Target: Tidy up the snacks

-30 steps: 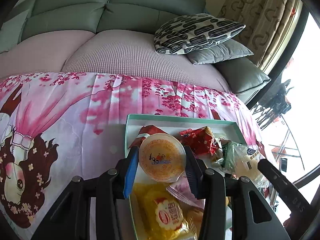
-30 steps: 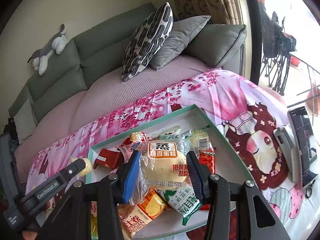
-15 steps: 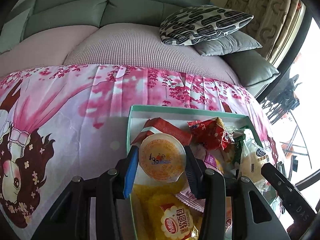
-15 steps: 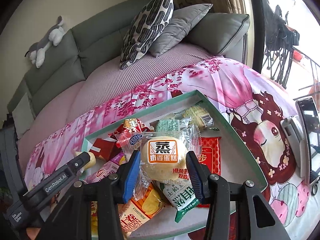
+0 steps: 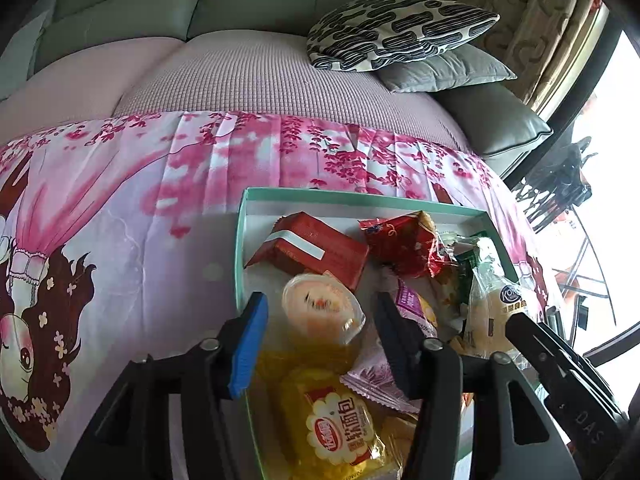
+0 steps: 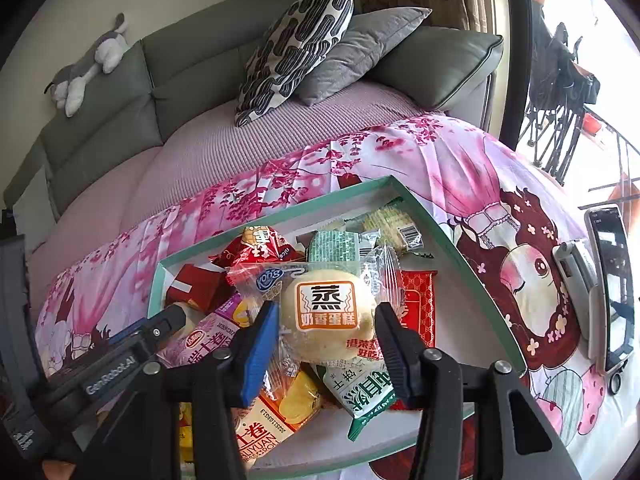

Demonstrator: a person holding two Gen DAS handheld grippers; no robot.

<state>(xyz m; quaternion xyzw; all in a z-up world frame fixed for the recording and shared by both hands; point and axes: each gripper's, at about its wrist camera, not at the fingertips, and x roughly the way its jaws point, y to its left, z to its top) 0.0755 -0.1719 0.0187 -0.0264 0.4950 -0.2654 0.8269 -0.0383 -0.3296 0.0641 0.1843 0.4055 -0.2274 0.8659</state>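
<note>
1. A grey-green sofa (image 6: pixel 192 64) is filling the far side of the room, and a pink printed cloth (image 5: pixel 132 216) is covering the surface in front of it, giving the snacks a flat place to sit. A plush toy (image 6: pixel 86 68) is lying along the sofa back at far left, and a patterned cushion (image 6: pixel 296 44) is leaning on a grey one at far right.

2. A teal-rimmed tray (image 5: pixel 239 248) is sitting on the cloth and collecting the snacks into one place; it is already crowded with packets.

3. The left tool (image 5: pixel 320 332) is hanging over the near left part of the tray. Its jaws have just been opening and are standing spread on either side of a jelly cup (image 5: pixel 322 308), with a gap showing at each side. The cup is lying tilted against a red box (image 5: pixel 316 248), likely because it is being let go there.

4. The right tool (image 6: pixel 326 338) is hovering over the tray's middle. Its jaws have likewise just been opening, and the steamed cake packet (image 6: pixel 326 312) is sitting between them on top of other wrappers, no longer squeezed; whether the pads are brushing its film I cannot tell.

5. At far right a phone (image 6: pixel 610 280) is lying on the cloth, well apart from the tray.
</note>
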